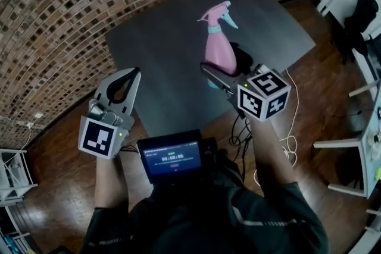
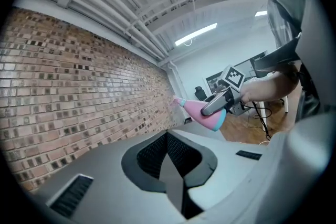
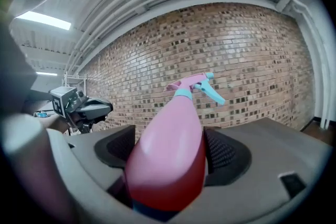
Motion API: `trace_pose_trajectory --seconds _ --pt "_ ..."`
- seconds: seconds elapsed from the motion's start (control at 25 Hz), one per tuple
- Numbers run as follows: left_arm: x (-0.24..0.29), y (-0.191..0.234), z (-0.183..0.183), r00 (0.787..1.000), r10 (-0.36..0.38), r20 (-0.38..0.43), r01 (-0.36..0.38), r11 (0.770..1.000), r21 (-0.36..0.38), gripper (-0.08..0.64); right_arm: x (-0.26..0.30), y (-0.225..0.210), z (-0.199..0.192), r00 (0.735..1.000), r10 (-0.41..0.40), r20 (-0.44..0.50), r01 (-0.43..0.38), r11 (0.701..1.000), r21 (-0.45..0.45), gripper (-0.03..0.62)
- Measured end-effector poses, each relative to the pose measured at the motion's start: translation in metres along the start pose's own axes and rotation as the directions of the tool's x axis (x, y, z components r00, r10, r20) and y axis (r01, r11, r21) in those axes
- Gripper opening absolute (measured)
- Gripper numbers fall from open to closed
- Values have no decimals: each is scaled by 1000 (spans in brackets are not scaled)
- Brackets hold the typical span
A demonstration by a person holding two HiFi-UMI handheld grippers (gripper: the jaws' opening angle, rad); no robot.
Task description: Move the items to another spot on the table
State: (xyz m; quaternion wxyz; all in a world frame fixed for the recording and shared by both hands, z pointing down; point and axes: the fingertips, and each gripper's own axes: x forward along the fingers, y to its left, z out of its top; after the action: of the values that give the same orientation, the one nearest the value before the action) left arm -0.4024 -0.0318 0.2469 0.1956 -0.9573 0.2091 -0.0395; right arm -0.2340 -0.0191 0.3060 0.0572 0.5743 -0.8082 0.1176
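A pink spray bottle with a teal trigger and collar hangs over the near edge of the dark grey table. My right gripper is shut on its body. In the right gripper view the bottle fills the space between both jaws, nozzle pointing away toward the brick wall. My left gripper is held to the left of the table's near corner, its jaws touching with nothing between them. From the left gripper view, the bottle and the right gripper show off to the right.
A curved brick wall runs behind and left of the table. A small screen sits at the person's chest. Cables lie on the wooden floor, with white furniture at the right and a white rack at the lower left.
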Motion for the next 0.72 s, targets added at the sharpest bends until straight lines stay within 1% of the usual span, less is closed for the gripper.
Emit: trace_pose_trajectory --seconds 0.16,0.36,0.56,0.72 --pt "45 -49 26 999 -30 15 29 999 19 -3 -60 -44 3 999 -28 46 29 1000 -9 416" --pt "73 -80 49 995 -86 42 85 996 29 -3 -118 -65 9 992 -103 73 104 994 -16 416" --pt "134 -148 81 989 -95 111 89 995 52 -3 -201 -128 -7 979 -175 106 176 984 1 416" --pt "169 -195 96 978 -174 116 168 984 61 -3 -249 -154 -13 965 -231 125 231 973 22 416"
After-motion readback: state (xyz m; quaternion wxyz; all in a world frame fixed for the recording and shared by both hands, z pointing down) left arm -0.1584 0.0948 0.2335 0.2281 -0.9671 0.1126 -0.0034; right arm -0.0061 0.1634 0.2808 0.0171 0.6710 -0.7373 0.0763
